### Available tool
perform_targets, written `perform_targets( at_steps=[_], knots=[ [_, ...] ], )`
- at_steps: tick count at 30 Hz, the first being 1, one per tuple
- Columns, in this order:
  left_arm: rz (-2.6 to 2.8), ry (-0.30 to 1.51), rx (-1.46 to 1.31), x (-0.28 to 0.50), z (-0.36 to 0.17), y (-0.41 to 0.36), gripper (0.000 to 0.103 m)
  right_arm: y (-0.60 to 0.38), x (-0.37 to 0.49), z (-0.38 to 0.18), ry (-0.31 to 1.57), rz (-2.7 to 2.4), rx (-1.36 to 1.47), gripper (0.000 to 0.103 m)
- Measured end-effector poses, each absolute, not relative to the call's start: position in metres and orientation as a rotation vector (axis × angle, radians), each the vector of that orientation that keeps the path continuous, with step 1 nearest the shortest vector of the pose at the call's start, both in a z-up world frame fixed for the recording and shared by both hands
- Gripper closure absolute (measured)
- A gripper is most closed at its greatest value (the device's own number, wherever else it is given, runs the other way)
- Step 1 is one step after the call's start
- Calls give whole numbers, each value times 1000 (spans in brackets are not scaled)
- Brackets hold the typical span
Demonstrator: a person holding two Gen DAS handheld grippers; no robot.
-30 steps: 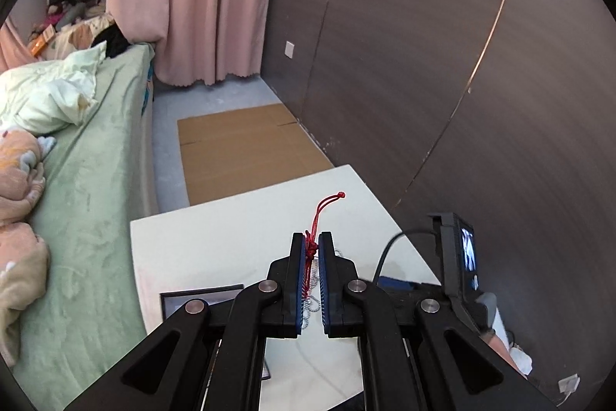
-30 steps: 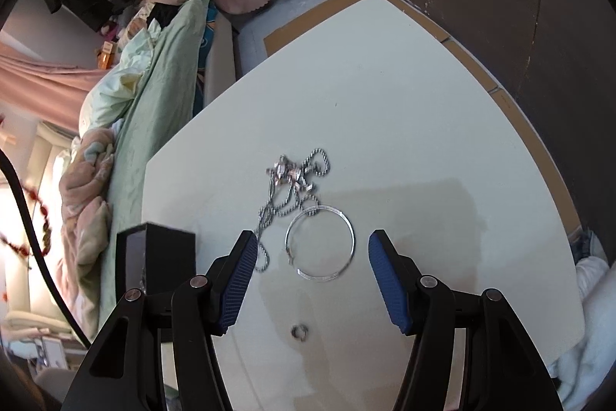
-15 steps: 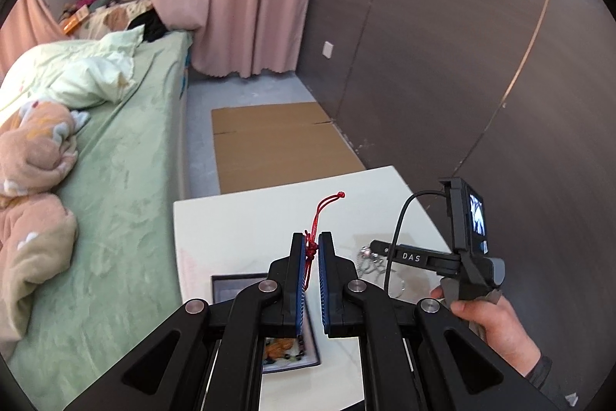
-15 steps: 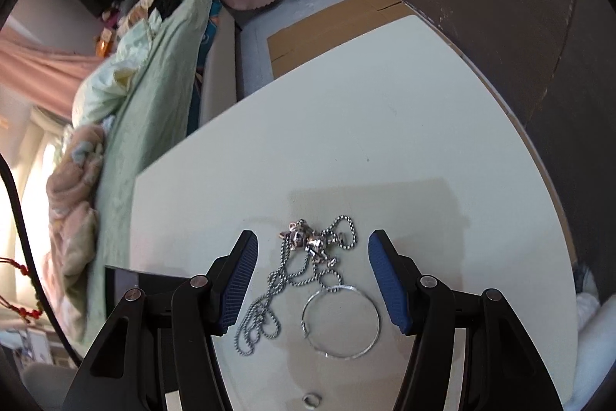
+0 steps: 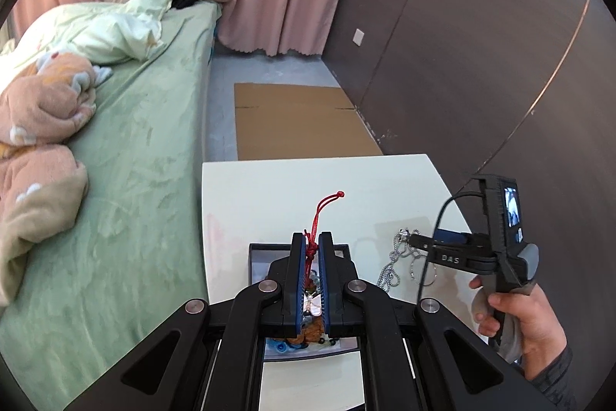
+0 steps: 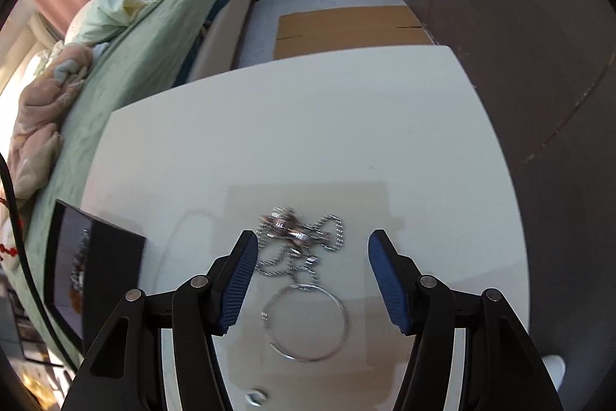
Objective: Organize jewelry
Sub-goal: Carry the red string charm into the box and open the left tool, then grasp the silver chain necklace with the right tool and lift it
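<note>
My left gripper (image 5: 312,237) is shut on a red cord bracelet (image 5: 319,210); its knotted loop sticks out past the fingertips. It hangs over a black jewelry box (image 5: 256,253) that holds beads and other pieces. My right gripper (image 6: 312,257) stands open, pointing steeply down at the white table (image 6: 308,126). Between and just beyond its blue pads lies a tangled silver ball chain (image 6: 296,235) with a pendant. A thin silver hoop (image 6: 306,320) lies nearer the camera, and a small ring (image 6: 256,397) at the bottom edge. The box (image 6: 100,257) sits at the left.
A bed with a green sheet (image 5: 127,180) and heaped blankets (image 5: 42,110) runs along the table's left side. Flat cardboard (image 5: 296,118) lies on the floor beyond the table. A dark wood wall (image 5: 481,64) stands at the right. A hand (image 5: 516,318) holds the right gripper's handle.
The left gripper has come down over the black box, still holding the red cord. The right gripper has rolled and shifted, so the chain now lies between its pads.
</note>
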State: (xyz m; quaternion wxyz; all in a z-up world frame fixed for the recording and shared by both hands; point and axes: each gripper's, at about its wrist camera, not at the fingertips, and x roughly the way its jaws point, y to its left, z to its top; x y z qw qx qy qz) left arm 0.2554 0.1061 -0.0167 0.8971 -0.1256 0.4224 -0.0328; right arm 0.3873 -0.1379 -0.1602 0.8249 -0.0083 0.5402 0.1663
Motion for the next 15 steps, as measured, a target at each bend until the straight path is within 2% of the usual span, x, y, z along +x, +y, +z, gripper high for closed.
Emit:
perform_targets(
  at_steps=[15],
  knots=[
    [-88,955,-288,271,-53,108,96,-114,398,-168,1133,312,-182,43]
  ],
)
